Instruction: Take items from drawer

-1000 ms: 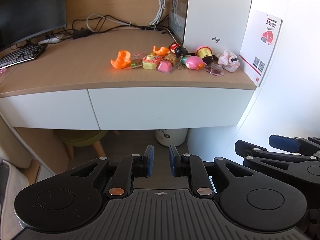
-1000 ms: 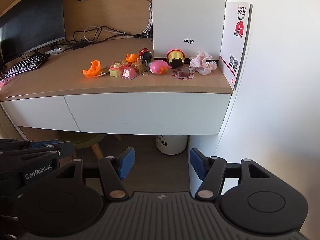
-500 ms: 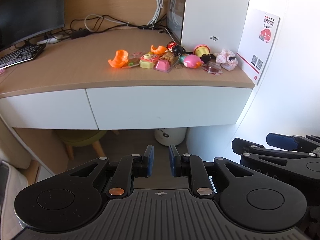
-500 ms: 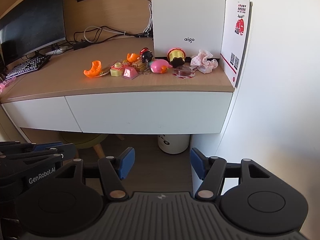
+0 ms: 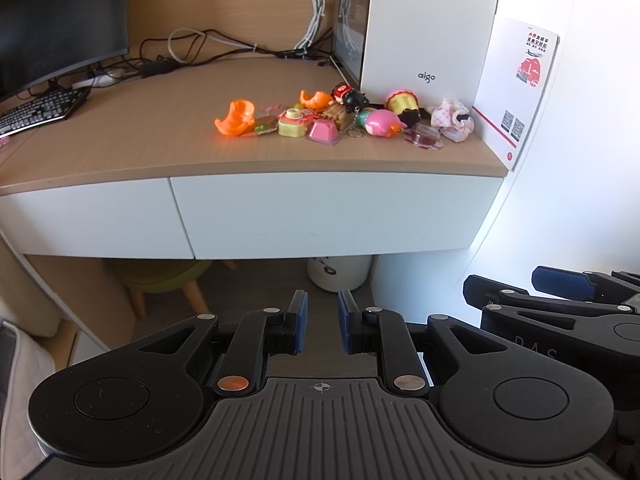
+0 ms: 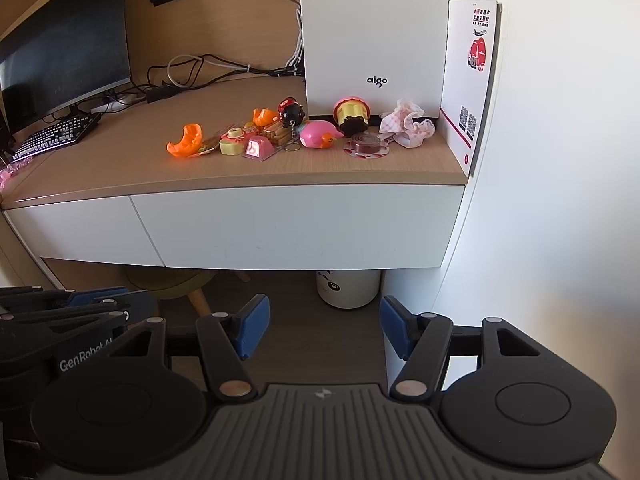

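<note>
Left gripper [image 5: 322, 328]: blue pads a narrow gap apart, nothing between them, held low in front of the desk and aimed down toward the floor beneath it. Right gripper [image 6: 324, 330]: blue pads roughly half spread, nothing between them, held just beside the left one at the same low level. Drawer [image 5: 332, 212]: white, handleless front, closed flush under the right half of the wooden desk top [image 5: 140, 140]; a second white front [image 5: 88, 220] sits to its left, also closed. Neither gripper touches either front. Items on the desk top above the drawer, in a loose cluster near the right end: an orange curved toy [image 5: 236, 118], a yellow camera-shaped toy [image 5: 294, 123], a pink wedge in a clear packet [image 5: 322, 132], a second small orange piece [image 5: 314, 100], a black and red figure on a keyring [image 5: 350, 96], a pink round toy [image 5: 380, 122], a yellow and dark cupcake-shaped toy [image 5: 402, 103], a clear round dish with a red pattern [image 5: 424, 138], and a bunched pink and white cloth [image 5: 450, 118]. Behind the cluster: a white computer tower [image 5: 432, 20] marked "aigo". At the far right edge: an upright white card [image 5: 516, 92] with red print and two square codes. Far left of the desk: a dark monitor [image 5: 60, 20], a black keyboard [image 5: 40, 110], and tangled cables [image 5: 200, 48]. Under the desk: a small white bin [image 5: 340, 274] and a green stool on wooden legs [image 5: 160, 276].
</note>
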{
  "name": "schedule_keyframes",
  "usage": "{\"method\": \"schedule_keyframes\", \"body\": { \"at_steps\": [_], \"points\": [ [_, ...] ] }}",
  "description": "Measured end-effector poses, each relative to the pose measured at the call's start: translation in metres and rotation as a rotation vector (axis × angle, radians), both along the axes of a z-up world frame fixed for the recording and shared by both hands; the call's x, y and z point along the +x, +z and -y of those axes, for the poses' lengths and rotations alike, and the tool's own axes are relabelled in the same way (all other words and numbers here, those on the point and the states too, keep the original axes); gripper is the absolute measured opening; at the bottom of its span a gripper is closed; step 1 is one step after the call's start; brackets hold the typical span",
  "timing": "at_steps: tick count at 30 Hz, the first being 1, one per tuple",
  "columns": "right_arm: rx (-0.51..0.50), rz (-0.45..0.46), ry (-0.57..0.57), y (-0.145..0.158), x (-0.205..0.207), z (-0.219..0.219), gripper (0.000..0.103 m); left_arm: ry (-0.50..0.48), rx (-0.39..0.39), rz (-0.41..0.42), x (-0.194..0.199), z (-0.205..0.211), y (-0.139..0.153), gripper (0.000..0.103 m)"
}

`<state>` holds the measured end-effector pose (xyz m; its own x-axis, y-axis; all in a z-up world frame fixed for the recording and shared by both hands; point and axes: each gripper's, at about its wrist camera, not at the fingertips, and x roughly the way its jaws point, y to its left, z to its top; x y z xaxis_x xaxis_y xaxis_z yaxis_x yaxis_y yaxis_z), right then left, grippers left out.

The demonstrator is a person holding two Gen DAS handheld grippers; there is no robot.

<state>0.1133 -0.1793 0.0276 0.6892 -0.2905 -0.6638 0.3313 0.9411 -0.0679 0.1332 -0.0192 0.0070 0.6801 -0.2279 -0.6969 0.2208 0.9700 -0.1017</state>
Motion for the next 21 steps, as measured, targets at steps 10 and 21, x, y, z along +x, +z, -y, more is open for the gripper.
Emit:
{"method": "schedule_keyframes", "body": {
  "at_steps": [10, 21],
  "points": [
    [0.008, -0.001, -0.007, 0.0001, -0.0007, 0.0032, 0.062, -0.012, 0.001, -0.012, 0.0025, 0.0018, -0.0032, 0.019],
    [0.012, -0.005, -0.013, -0.0014, -0.001, 0.006, 0.062, -0.017, -0.002, -0.015, 0.0022, 0.002, -0.0046, 0.019]
  ]
}}
